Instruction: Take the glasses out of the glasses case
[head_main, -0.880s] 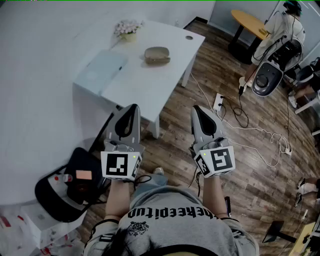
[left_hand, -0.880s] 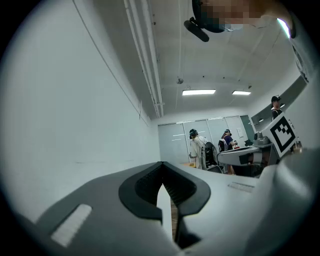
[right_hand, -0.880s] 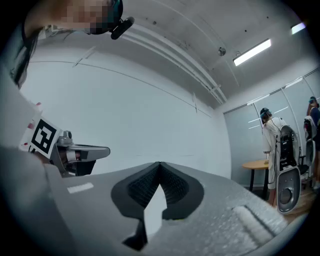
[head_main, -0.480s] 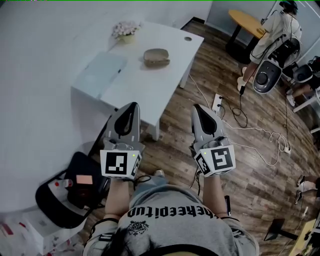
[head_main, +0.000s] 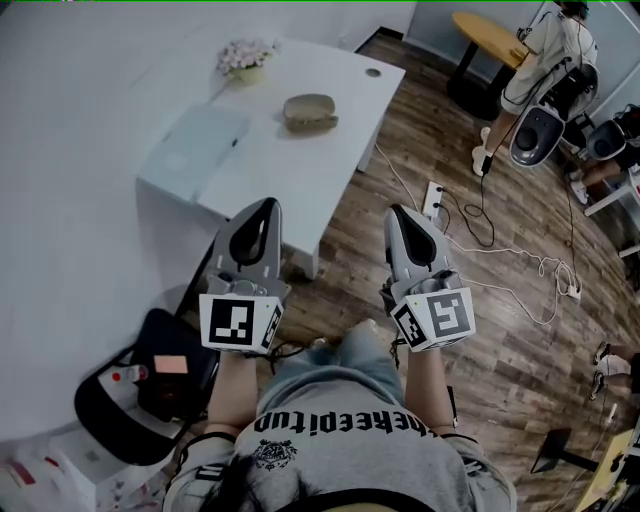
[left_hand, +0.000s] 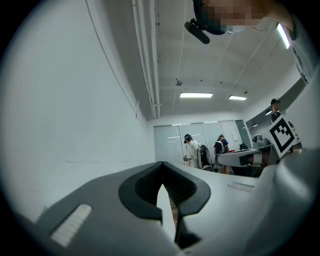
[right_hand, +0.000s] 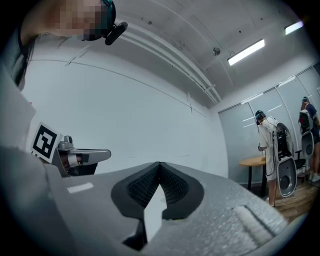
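While both hands hang well short of the white table (head_main: 290, 175), the head view puts the glasses case (head_main: 310, 110) up at twelve o'clock on it, lid down, with a flower pot (head_main: 245, 58) at eleven; the glasses don't show, so presumably they're inside. The left gripper (head_main: 267, 205) and right gripper (head_main: 398, 213) point that way, well apart from the case, and a power strip (head_main: 433, 200) trails cables across the floor at two o'clock, a snag risk on any step forward. Over to the left gripper view: fingertips (left_hand: 142, 186) pressed together on nothing, bare wall ahead. Right gripper view, same story: fingertips (right_hand: 176, 189) closed, nothing between them. The danger from here is arriving with the tips together. That would nudge the rounded case, and on that smooth top it could skid toward the edge at three o'clock. A one-sided pinch could pop it sideways too.
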